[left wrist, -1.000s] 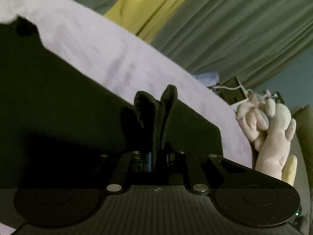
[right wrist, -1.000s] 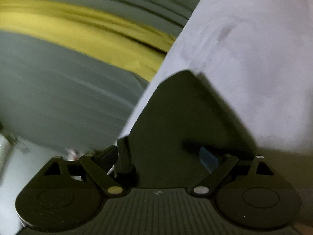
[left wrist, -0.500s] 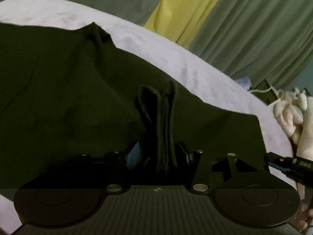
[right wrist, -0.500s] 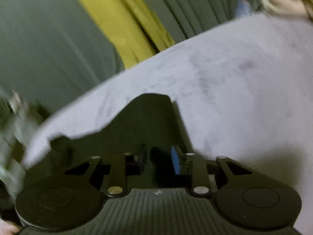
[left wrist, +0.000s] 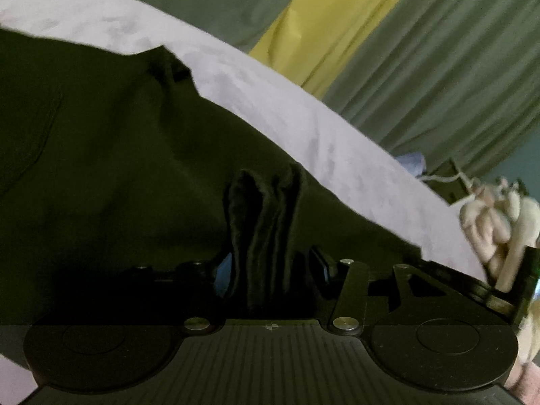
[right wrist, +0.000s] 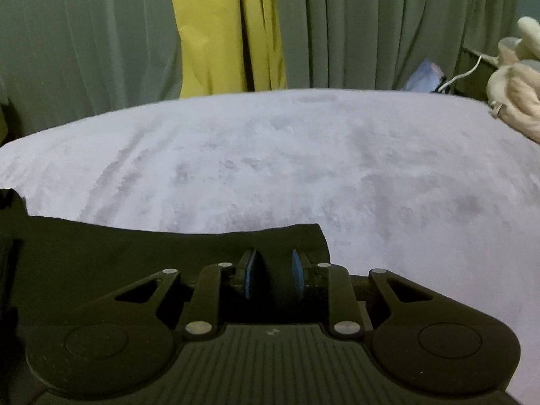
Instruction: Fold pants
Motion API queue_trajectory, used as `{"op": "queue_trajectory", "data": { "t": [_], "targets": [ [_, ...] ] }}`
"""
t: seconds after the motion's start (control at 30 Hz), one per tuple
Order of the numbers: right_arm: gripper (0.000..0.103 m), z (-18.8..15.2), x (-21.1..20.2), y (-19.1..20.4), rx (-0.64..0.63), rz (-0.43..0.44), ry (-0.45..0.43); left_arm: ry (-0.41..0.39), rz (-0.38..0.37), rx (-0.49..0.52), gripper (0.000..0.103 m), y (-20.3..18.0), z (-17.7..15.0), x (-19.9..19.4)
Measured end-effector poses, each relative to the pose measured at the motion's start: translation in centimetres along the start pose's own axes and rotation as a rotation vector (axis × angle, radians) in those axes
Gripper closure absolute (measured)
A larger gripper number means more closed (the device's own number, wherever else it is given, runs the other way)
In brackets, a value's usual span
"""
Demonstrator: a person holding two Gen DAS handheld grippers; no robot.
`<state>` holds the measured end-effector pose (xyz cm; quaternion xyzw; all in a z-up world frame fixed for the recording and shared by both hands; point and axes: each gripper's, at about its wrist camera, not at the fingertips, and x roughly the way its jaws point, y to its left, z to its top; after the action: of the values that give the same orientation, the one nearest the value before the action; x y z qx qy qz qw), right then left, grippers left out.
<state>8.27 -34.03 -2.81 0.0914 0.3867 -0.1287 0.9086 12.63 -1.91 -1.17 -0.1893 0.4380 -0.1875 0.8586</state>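
Dark pants (left wrist: 118,168) lie spread on a pale lilac bed (left wrist: 270,101). A bunched upright fold of them stands between the jaws of my left gripper (left wrist: 270,263), which are opening. The blue left pad (left wrist: 223,271) is at the fold and the right finger (left wrist: 319,260) stands off it. In the right wrist view the pants (right wrist: 135,246) cover the near left. My right gripper (right wrist: 273,266) is shut on their far edge near a corner, with dark cloth filling the gap between the blue pads (right wrist: 250,273).
Green curtains (right wrist: 371,27) with a yellow panel (right wrist: 222,33) hang behind the bed (right wrist: 303,168). A cream plush toy (right wrist: 516,101) sits at the right end, with a white cable and a blue item (right wrist: 425,74) beside it. The plush toy (left wrist: 499,216) also shows in the left wrist view.
My left jaws have parted from a tight hold on the fold, and more of the pants now lies flat. My right gripper swung round, rolled level and closed from wide onto the pants' edge.
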Motion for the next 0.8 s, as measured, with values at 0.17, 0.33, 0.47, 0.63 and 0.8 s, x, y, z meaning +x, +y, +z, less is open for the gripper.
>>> {"op": "queue_trajectory", "data": {
  "t": [0.17,0.33,0.47,0.63,0.8],
  "targets": [
    [0.078,-2.4,-3.3,-0.6,0.019,0.082,-0.014,0.021,0.013,0.04,0.068,-0.2,0.1,0.9],
    [0.047,-4.4,-6.8,-2.7,0.166,0.196,-0.024,0.011,-0.001,0.004,0.086,-0.7,0.6,-0.3],
    [0.046,-4.7,-7.7,-2.7,0.171,0.222,-0.032,-0.056,0.035,0.101,0.087,-3.4,0.8,-2.4],
    [0.046,-4.7,-8.0,-1.8,0.135,0.225,-0.053,-0.13,0.091,0.188,0.087,-4.6,1.8,-4.7],
    [0.046,-5.0,-8.0,-2.2,0.17,0.235,-0.042,-0.105,0.145,0.136,0.083,-2.5,2.0,-4.8]
  ]
}}
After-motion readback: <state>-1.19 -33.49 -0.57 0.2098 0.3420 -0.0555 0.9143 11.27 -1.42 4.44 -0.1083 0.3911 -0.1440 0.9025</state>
